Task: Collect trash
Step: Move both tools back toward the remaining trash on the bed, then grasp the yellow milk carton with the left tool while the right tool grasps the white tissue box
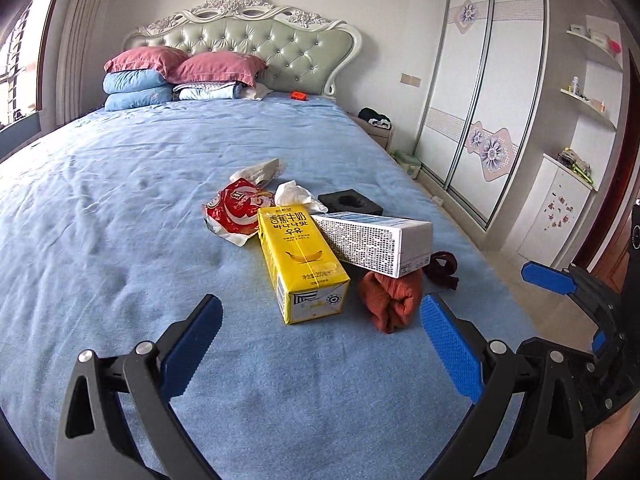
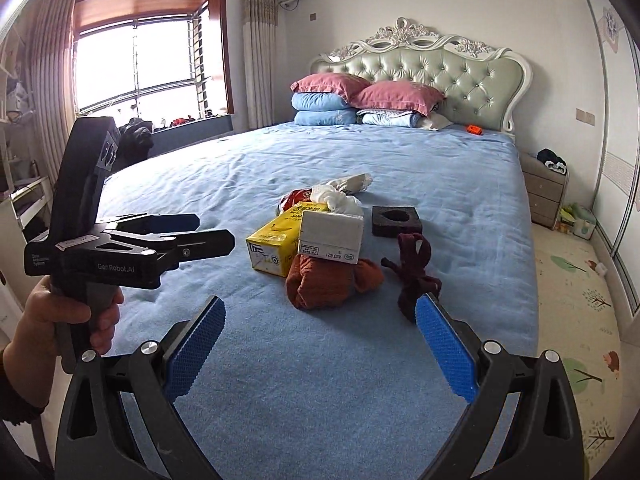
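A pile of trash lies on the blue bed [image 1: 120,208]. A yellow milk carton [image 1: 300,268] rests on its side, with a white box [image 1: 372,240] leaning over a rust-orange sock [image 1: 390,300]. Behind them are a red snack wrapper [image 1: 234,210], crumpled tissue [image 1: 292,194] and a black foam block [image 1: 350,201]. My left gripper [image 1: 320,324] is open just short of the carton, nothing between its fingers. In the right wrist view my right gripper [image 2: 320,324] is open near the orange sock [image 2: 332,280] and a dark maroon sock [image 2: 414,276]. The white box [image 2: 330,236] faces me end-on.
Pillows [image 1: 180,72] are stacked at the padded headboard [image 1: 256,44]. A small orange item [image 1: 298,96] lies near them. A sliding wardrobe [image 1: 476,92] and a nightstand [image 2: 544,192] stand on the right. A hand [image 2: 72,316] holds the left gripper's handle at the bed's left edge.
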The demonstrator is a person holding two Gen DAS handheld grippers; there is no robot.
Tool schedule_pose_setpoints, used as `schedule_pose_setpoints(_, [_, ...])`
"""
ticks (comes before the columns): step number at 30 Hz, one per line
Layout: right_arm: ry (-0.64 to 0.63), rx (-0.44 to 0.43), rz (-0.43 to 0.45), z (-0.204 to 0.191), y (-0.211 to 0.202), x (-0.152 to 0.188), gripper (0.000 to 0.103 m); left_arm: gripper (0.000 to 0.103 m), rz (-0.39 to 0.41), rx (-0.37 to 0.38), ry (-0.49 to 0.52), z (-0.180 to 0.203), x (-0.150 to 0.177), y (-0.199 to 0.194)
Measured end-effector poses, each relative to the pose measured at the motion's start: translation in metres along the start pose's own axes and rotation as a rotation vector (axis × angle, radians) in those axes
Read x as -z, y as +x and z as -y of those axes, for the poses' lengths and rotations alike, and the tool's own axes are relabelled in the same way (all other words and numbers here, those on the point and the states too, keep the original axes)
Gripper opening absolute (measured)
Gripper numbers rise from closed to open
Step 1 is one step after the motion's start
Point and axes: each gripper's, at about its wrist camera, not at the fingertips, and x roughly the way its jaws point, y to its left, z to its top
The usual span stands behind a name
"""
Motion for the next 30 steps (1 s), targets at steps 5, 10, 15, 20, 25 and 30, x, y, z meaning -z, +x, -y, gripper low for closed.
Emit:
schedule_pose_setpoints(5, [0.067, -0.013, -0.009, 0.008, 0.017, -0.017, 0.093, 0.099, -0.006, 0.005, -0.017, -0.01, -0.002, 0.009])
schedule_pose_setpoints(10, [0.105, -0.021, -0.035, 0.011, 0.043, -0.033, 0.089, 0.099, -0.02, 0.002, -0.028, -0.017, -0.004, 0.018])
schedule_pose_setpoints(15, [0.108, -0.055, -0.063, 0.003, 0.066, -0.044, 0.081, 0.099, -0.057, 0.006, -0.036, -0.027, -0.004, 0.031])
schedule_pose_setpoints(20, [0.143, 0.008, -0.11, 0.005, 0.088, -0.052, 0.081, 0.099, -0.083, -0.01, -0.062, -0.036, -0.006, 0.04])
schedule_pose_setpoints(25, [0.245, 0.021, -0.18, 0.023, 0.11, -0.051, 0.066, 0.099, -0.085, 0.025, -0.087, -0.041, -0.005, 0.041])
schedule_pose_setpoints(30, [0.303, -0.041, -0.164, 0.033, 0.107, -0.047, 0.054, 0.099, -0.096, 0.022, -0.084, -0.039, -0.005, 0.043])
